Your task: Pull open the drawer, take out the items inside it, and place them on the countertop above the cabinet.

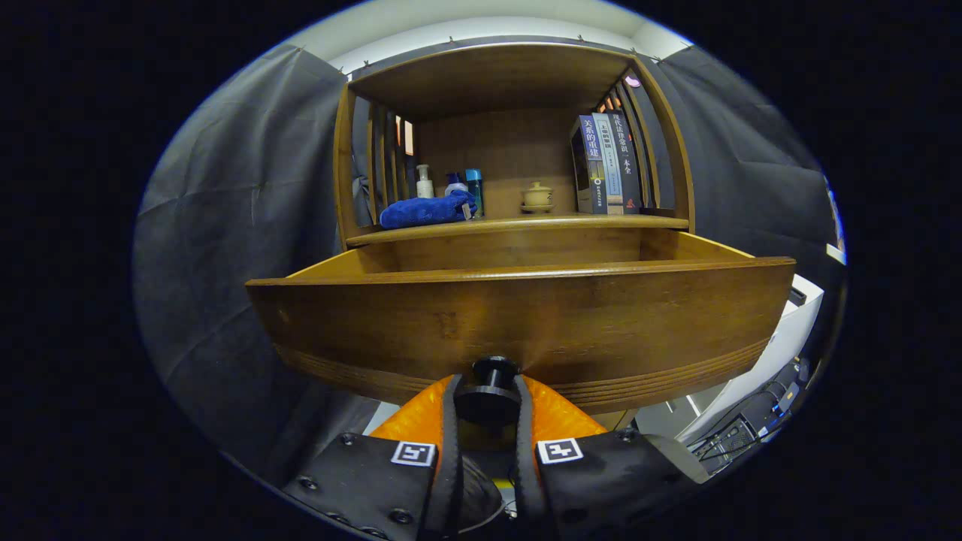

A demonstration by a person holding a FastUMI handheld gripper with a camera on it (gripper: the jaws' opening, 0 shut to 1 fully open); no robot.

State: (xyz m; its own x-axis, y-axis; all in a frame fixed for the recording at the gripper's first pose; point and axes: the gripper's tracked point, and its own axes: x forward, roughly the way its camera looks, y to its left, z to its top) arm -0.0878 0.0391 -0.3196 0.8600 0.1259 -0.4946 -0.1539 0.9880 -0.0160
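Drawer (518,323): wooden, rigid, probably heavy; fills the frame's centre, pulled out below the counter (518,223). Your gripper (487,402), bottom centre, pinches its knob (488,383), the only handhold. Contents hidden behind the front; expect a straight, steady pull.

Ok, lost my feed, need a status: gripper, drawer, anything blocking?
Gripper shut on drawer knob. Drawer pulled open; contents hidden behind its front. Blue cloth on countertop above. Nothing blocking.
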